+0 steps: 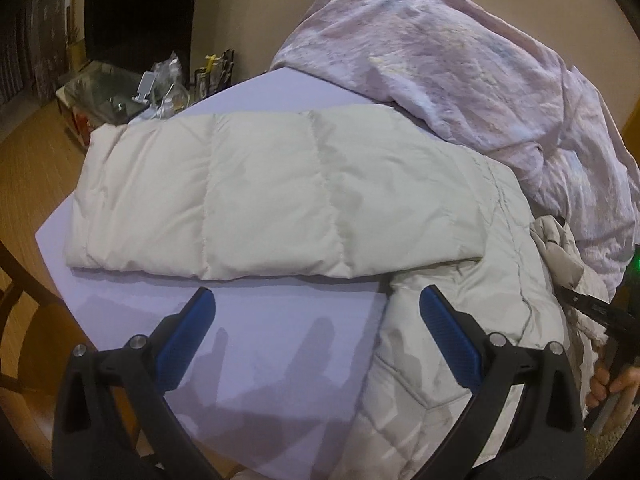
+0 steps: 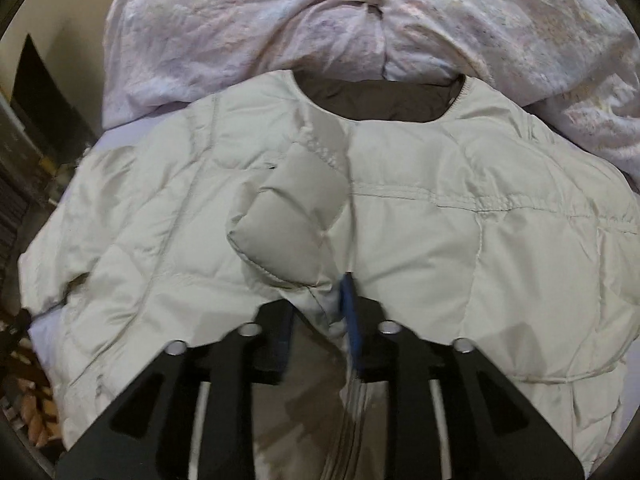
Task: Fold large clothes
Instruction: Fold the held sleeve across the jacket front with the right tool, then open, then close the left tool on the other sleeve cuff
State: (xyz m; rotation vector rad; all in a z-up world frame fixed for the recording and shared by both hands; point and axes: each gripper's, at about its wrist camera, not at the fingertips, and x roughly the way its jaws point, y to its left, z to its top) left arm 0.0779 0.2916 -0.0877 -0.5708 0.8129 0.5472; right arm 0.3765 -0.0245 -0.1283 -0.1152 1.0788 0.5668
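Left wrist view shows the left tool point(image 1: 316, 320) with its fingers spread wide and nothing between them, hovering above bare lavender bench point(image 1: 248, 360). Ahead of it lies the cream puffer jacket point(image 1: 248, 188): one sleeve stretches flat across the bench to the left, while the body drapes off to the right, where it meets the crumpled pink bedding point(image 1: 460, 68).

Right wrist view shows the jacket front spread out, neckline at the far side. A small quilted flap point(image 2: 288, 220) stands up along the centre opening. The right tool point(image 2: 320, 312) sits at that opening with its fingers partly apart and cloth between them; blur hides whether the pads press on it, so a grip cannot be confirmed.

Hazards, judged from this layout:
- Slick padded fabric may slip from a shallow pinch.
- The raised flap may be trapped inside a fold, leaving a lump.
- The adjoining bedding may be dragged along with the jacket.
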